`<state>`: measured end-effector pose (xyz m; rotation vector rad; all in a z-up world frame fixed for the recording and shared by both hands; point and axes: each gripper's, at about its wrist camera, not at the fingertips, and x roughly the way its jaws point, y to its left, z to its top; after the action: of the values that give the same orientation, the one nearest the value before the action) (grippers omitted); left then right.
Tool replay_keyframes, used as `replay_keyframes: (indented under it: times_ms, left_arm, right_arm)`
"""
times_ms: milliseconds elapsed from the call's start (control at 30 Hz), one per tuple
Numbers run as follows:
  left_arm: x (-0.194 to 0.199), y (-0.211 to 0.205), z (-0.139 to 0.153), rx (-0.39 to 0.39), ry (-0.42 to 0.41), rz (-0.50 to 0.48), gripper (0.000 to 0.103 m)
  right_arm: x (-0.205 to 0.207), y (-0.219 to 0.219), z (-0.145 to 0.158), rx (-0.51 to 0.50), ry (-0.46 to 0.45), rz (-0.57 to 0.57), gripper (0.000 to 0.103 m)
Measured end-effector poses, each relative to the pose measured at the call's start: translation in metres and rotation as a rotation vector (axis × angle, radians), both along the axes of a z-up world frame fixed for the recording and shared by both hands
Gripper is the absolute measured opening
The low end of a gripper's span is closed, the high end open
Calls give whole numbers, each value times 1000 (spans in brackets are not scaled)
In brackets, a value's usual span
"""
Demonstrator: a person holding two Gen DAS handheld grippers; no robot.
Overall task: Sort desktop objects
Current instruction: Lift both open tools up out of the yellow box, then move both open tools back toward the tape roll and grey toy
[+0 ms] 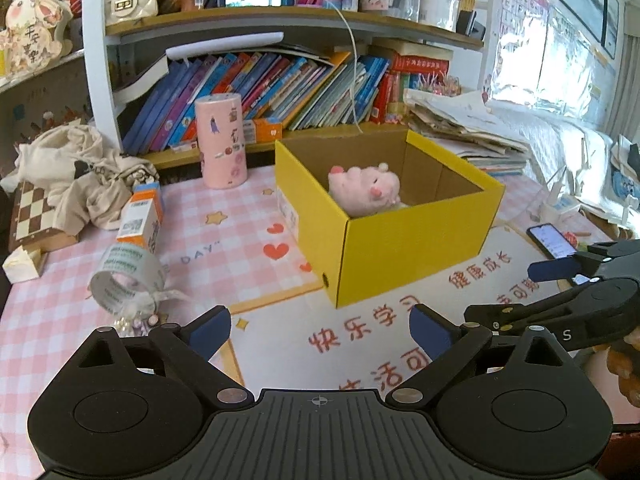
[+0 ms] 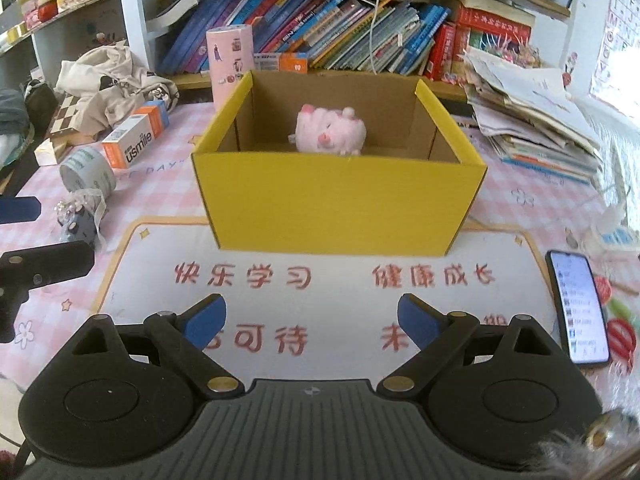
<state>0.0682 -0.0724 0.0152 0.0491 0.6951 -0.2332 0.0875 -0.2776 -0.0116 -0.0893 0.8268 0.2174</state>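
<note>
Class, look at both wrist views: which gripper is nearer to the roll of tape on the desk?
Left. The left gripper sits just right of the roll of tape; the right gripper is further right, facing the yellow box, tape far off to its left.

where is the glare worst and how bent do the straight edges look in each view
Left wrist view: the window at upper right is blown out white, and the wooden shelf board bows into an arc. Right wrist view: glare only at the far right edge; the yellow cardboard box bulges.

box (image 2: 340, 204) yellow | plush (image 2: 330, 132) pink | mat (image 1: 224, 232) pink/wht check | carton (image 2: 134, 142) orange/wht | pads (image 2: 208, 322) blue
</note>
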Motion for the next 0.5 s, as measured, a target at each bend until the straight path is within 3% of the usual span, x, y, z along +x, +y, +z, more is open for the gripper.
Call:
replay_keyframes:
  times_ms: [233, 500]
  left_arm:
    - [-13, 5, -8, 27, 16, -16, 98]
    - [-22, 21, -23, 16, 77, -3, 98]
  right_arm:
    - [-14, 9, -14, 29, 64, -39, 93]
    - [-23, 31, -20, 11, 96, -6, 93]
